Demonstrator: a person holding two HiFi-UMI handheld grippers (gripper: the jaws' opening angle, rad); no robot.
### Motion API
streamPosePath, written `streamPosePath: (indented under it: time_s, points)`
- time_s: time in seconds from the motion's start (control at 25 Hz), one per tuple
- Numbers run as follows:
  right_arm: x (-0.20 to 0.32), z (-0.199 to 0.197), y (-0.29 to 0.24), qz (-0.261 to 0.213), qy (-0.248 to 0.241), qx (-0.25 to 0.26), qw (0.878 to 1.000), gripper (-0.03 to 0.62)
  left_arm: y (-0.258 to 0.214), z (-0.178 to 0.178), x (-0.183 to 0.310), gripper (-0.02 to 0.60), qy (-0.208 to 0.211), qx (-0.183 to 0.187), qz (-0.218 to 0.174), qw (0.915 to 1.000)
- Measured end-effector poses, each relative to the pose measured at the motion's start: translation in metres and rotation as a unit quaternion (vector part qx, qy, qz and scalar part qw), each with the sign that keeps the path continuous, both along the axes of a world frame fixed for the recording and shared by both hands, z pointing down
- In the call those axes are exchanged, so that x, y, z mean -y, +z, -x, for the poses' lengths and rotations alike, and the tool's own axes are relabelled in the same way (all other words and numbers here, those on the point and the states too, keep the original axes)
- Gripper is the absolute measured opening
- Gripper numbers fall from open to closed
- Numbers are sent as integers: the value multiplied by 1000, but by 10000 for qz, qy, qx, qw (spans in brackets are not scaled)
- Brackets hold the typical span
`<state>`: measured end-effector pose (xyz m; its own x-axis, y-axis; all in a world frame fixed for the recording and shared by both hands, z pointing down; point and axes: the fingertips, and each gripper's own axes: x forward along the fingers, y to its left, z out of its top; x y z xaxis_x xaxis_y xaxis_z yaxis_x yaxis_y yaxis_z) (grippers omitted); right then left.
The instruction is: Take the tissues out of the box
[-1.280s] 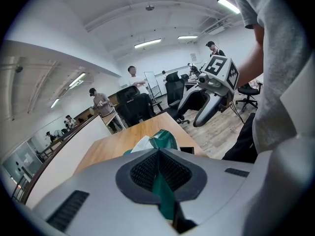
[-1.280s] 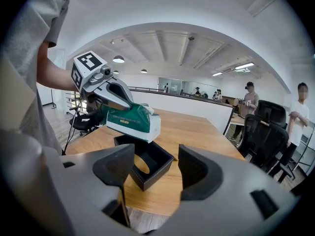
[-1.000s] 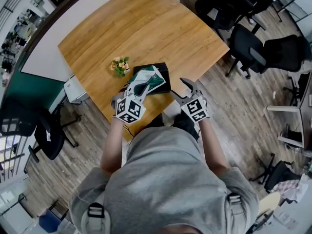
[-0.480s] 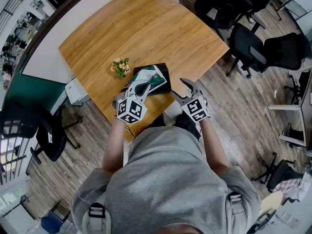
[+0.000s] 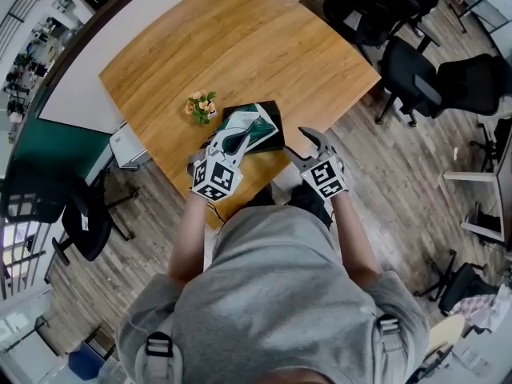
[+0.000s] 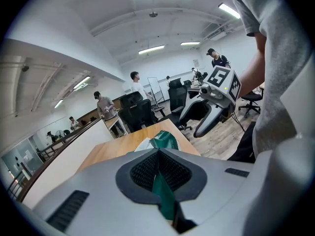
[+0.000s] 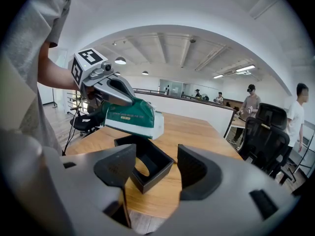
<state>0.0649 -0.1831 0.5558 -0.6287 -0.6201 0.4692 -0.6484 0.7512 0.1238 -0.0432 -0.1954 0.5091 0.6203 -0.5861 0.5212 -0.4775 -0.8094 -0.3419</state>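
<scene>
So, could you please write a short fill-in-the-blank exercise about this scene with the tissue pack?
1. The left gripper is shut on a tissue pack whose colour is ___.
2. The pack hangs clear of the open box, which is ___ in colour.
3. The box stands on a table made of ___.

Missing words: green; black; wood
</scene>
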Motion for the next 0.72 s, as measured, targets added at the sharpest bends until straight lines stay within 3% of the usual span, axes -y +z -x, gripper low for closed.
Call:
streamPosePath:
  time_s: [0.12, 0.72]
  points:
    - [-1, 1, 2, 8, -24, -22, 10000, 261, -4, 2, 2, 22, -30, -119, -16, 9999]
    - [2, 5, -6, -66, -180, -100, 9998, 261, -3, 7, 3, 23, -14, -17, -53, 10000]
